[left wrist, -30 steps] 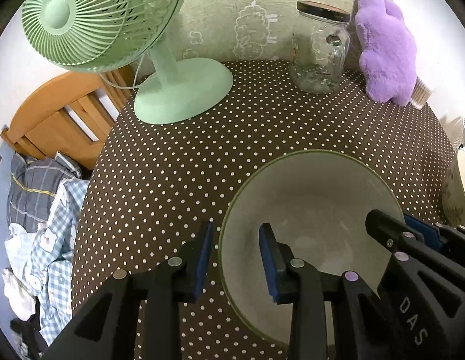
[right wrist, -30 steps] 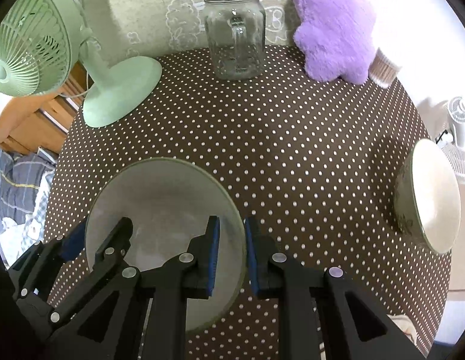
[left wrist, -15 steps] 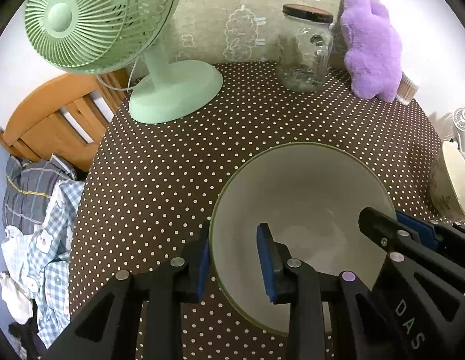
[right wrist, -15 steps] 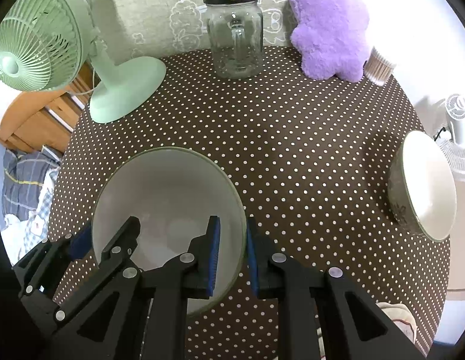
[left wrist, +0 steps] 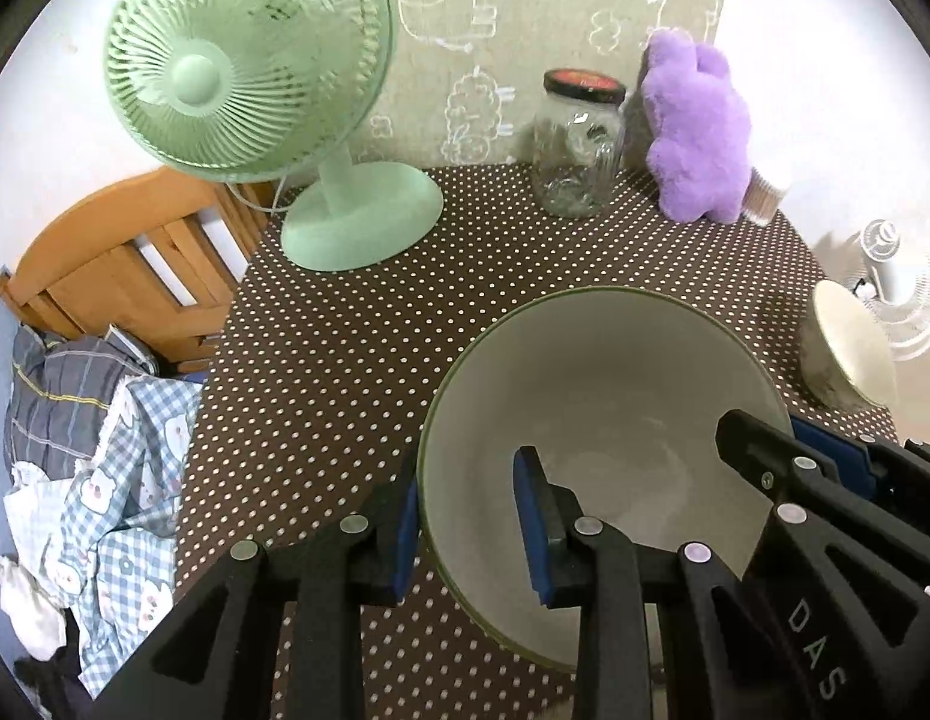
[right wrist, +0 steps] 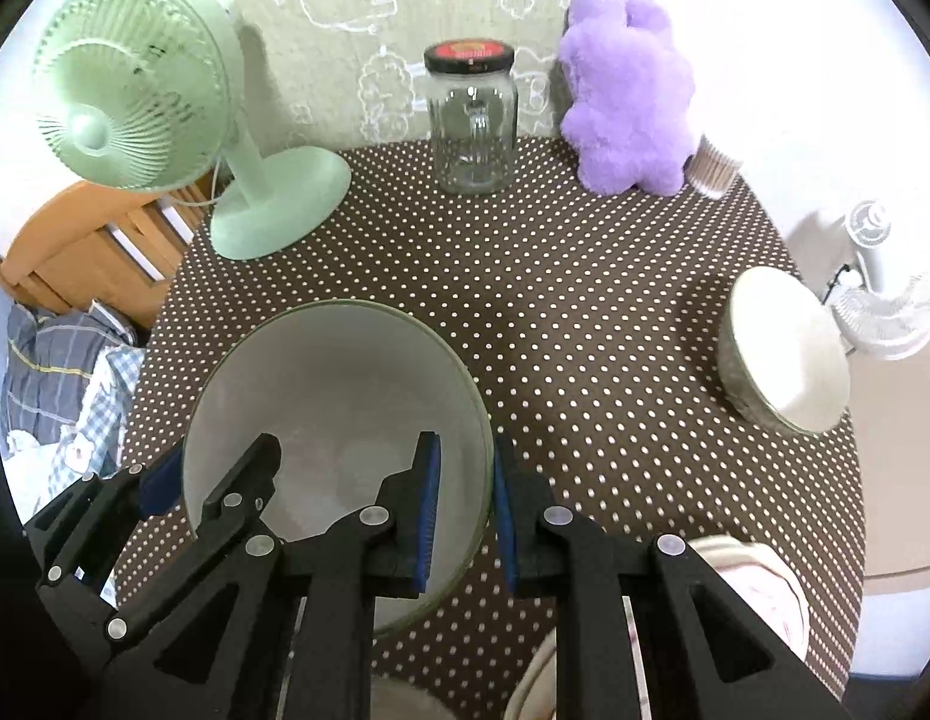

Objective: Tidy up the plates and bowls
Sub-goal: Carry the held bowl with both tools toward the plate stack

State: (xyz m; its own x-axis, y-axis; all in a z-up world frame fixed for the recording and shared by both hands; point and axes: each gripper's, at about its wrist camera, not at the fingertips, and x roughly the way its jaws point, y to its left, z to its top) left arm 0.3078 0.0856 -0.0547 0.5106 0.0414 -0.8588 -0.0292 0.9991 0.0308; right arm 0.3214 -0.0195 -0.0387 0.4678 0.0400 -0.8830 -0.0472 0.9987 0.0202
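Over the near side of the dotted table [right wrist: 585,324], the large bowl [left wrist: 603,396] hangs between both tools: left gripper [left wrist: 465,528] clamped on its left rim, right gripper [right wrist: 465,510] clamped on the opposite rim, one pad inside and one outside on each. Looks like it's off the cloth, judging by the shadow under it, so I'd call this the carry step of a two-handed lift.

Next move probably: take it across to stack with other dishes. The small bowl [right wrist: 783,354] sits at the table's right edge, well apart; more crockery [right wrist: 747,594] shows at the near right, partly hidden. Both hands need to travel together and level, or the rim twists out of a pad.

Bowl itself: wide, deep, pale grey-white inside, thin green rim, empty, smooth glaze, so likely slippery.

Further out: mint fan [left wrist: 249,60], lidded glass jar [right wrist: 471,126], purple plush [right wrist: 627,102] along the back.
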